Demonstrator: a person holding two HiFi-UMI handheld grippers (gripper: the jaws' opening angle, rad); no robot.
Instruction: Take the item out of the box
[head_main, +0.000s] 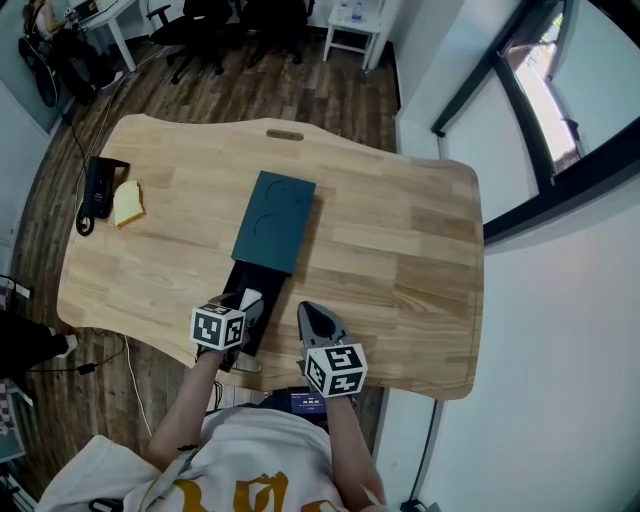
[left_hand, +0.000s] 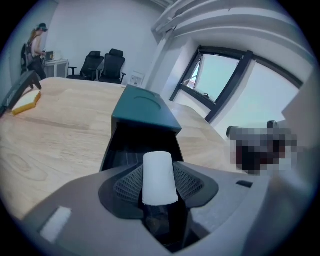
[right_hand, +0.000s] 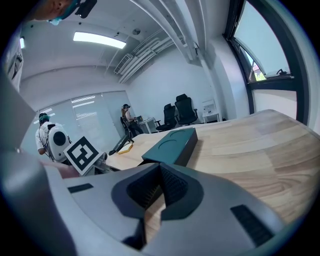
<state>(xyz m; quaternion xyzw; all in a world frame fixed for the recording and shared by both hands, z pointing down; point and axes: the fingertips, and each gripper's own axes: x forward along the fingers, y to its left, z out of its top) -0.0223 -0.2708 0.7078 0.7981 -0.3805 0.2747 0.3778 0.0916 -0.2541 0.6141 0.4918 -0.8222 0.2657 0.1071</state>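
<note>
Your left hand-held gripper (left_hand: 160, 189) was clamped on the small white cylindrical item (left_hand: 159, 167) at the black tray (head_main: 256, 282) slid out of the dark teal rectangular box (head_main: 274, 220), with the right hand-held gripper (right_hand: 159, 172) pinched empty beside it, so an even squeeze and a straight lift were wanted.

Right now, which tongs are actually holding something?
The left tongs: a white cylinder is clamped between their pads, at the pulled-out black tray of the box. The right tongs are closed on nothing, beside the tray.
</note>
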